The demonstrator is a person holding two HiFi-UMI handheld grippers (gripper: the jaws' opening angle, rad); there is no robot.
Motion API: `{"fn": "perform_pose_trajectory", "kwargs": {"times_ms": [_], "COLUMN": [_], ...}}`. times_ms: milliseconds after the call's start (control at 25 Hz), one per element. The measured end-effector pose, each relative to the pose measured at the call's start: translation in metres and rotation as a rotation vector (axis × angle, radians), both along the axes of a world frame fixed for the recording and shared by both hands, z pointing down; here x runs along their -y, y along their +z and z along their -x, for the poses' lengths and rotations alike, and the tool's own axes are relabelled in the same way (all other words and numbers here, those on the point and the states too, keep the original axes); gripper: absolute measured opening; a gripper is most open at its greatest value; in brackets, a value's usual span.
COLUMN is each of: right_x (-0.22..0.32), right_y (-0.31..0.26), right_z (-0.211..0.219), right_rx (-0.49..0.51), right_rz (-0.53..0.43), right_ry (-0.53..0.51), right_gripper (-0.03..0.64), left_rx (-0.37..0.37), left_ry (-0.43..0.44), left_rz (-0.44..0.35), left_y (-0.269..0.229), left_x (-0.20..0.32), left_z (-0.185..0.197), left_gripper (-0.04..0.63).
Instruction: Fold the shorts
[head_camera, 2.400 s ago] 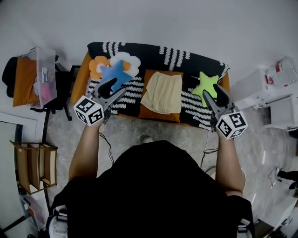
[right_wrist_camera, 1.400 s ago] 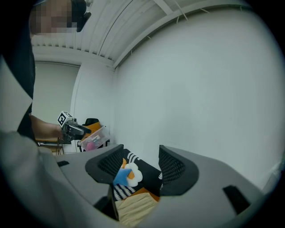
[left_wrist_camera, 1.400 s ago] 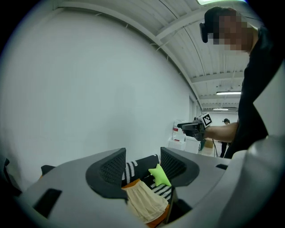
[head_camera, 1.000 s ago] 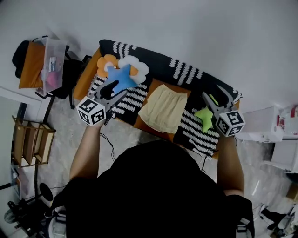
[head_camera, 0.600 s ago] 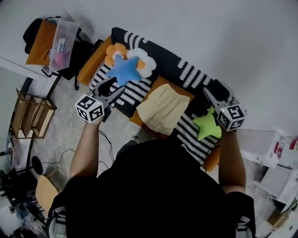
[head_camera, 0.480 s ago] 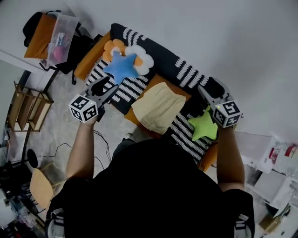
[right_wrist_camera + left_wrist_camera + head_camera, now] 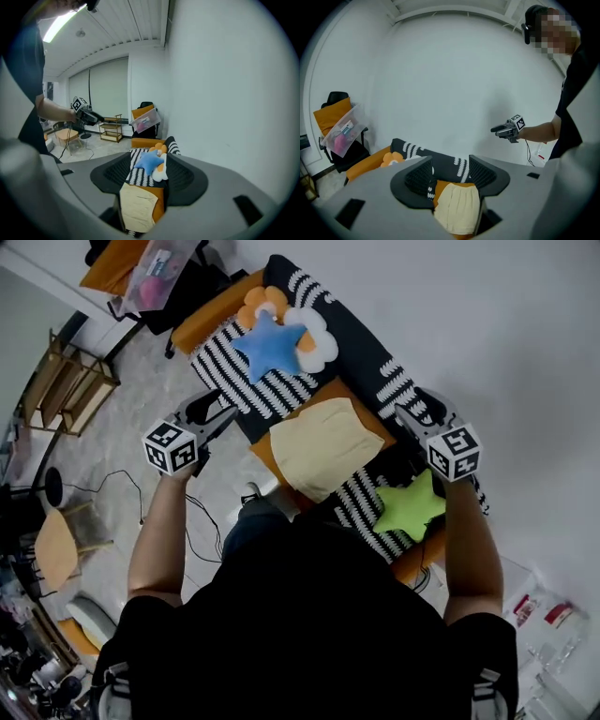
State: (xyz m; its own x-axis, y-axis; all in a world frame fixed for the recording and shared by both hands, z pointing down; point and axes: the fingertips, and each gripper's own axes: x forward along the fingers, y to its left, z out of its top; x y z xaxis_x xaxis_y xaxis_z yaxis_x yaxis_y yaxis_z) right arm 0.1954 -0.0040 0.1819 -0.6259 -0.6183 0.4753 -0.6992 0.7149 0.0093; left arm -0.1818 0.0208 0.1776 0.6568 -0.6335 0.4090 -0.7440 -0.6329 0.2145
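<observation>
Pale yellow shorts (image 7: 323, 446) lie flat on an orange cushion (image 7: 272, 460) in the middle of a sofa draped with a black-and-white striped blanket (image 7: 239, 381). My left gripper (image 7: 217, 414) hovers in the air off the sofa's front left, open and empty. My right gripper (image 7: 418, 411) hangs over the sofa's right part, also open and empty. In the left gripper view the shorts (image 7: 457, 208) show between the spread jaws of the gripper (image 7: 451, 176). The right gripper view frames the shorts (image 7: 136, 206) below its gripper (image 7: 147, 176).
A blue star pillow (image 7: 272, 345) and flower pillows (image 7: 317, 326) lie at the sofa's left end, a green star pillow (image 7: 408, 507) at its right end. A wooden shelf (image 7: 70, 381), a loaded chair (image 7: 155, 263) and cables (image 7: 122, 493) occupy the floor on the left.
The head view has swung, so the sofa now runs diagonally. The right gripper has shifted from beside the green star to above the sofa back. Both grippers stay open; the shorts lie unmoved.
</observation>
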Motion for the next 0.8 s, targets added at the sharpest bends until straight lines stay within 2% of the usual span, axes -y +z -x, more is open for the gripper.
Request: {"fn": "perform_pose_trajectory", "kwargs": {"times_ms": [240,440,800], "right_x": [0.021,0.038,0.069], "right_y": [0.053,0.102,0.195], "right_z": [0.027,0.045,0.060], "right_rx": [-0.089,-0.161,-0.299], "right_rz": [0.062,0.133,0.252], "right_ry": [-0.142,-0.223,-0.307], "right_gripper": [0.247,0.247,0.238], "left_rx": [0.026,0.037,0.119], "left_ry": [-0.061,-0.084,0.022], "left_rz": [0.061,0.130,0.246], "left_y": [0.038,0.080,0.172], "left_x": [-0.007,-0.002,0.028], "left_z": [0.021,0.036,0.037], "left_gripper": [0.262,0.262,0.262]}}
